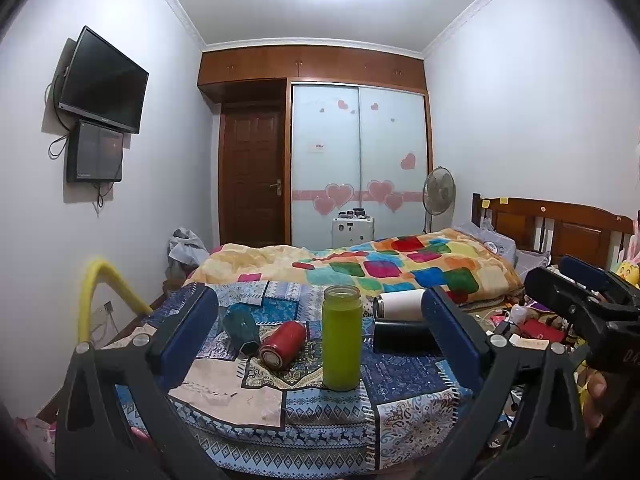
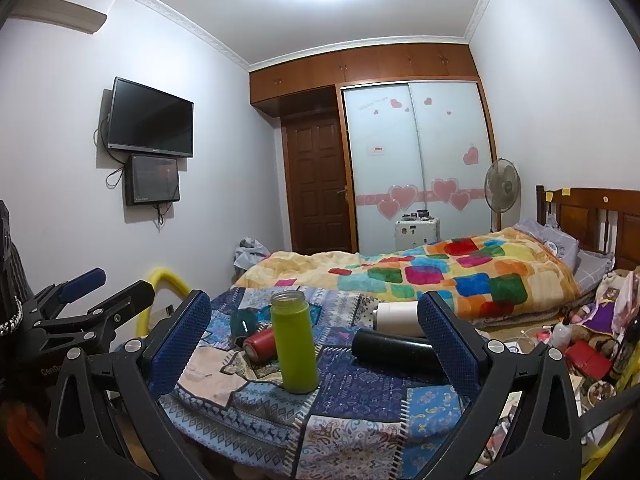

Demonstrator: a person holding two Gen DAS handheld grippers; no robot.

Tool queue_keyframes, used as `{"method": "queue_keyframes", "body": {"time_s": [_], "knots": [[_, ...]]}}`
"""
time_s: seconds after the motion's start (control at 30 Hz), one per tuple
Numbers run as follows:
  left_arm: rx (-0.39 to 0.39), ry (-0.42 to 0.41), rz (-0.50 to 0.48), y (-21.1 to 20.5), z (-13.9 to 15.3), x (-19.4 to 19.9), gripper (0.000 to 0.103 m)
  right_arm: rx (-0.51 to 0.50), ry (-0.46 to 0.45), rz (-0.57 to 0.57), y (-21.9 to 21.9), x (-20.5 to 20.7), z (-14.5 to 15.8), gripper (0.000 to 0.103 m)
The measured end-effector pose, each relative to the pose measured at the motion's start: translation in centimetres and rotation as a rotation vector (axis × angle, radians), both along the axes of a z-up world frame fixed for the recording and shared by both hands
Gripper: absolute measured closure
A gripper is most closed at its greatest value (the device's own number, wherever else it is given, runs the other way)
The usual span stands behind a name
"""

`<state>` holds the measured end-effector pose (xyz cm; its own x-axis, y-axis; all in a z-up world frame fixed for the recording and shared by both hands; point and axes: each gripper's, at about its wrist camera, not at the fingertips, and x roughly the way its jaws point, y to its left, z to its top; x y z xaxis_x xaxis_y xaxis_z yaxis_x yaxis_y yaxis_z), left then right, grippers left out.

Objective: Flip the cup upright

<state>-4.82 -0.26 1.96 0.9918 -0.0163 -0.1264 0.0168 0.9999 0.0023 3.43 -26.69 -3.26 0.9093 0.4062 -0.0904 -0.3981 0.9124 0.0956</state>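
Status: partly done, by my reading. Green cup (image 1: 342, 338) stood upright on patchwork cloth (image 1: 404, 396) over the worktop, near front-centre, mouth up, no lid seen. Same in rt view (image 2: 295, 342).

Four others lay on their sides:
- red cup (image 1: 282, 344), just left of green, base toward cam
- dark teal cup (image 1: 241, 328), behind/left of red, close to it; touching or not, can't tell
- black cup (image 2: 394, 350), rt of green, apart from it
- white cup (image 2: 396, 317), behind black, partly hidden by rt finger

Left gripper (image 1: 320, 340): jaws wide open, nothing held, green + red cups framed between fingers but farther off, no contact. Right gripper (image 2: 314, 340): jaws wide open too, empty, held back from the cups.

Judgement: approx 1 of 5 upright, 4 left if all count. Neither gripper committed to a target. Red looked nearest for left, black for rt. Round bodies on soft cloth likely to roll when nudged.
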Motion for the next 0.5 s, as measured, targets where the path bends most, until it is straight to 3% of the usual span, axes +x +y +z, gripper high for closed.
{"method": "queue_keyframes", "body": {"time_s": [0.5], "knots": [[0.001,-0.006,-0.016,-0.12,0.02,-0.35,0.000,0.000,0.000,0.001,0.07,-0.02,0.06,0.000]]}}
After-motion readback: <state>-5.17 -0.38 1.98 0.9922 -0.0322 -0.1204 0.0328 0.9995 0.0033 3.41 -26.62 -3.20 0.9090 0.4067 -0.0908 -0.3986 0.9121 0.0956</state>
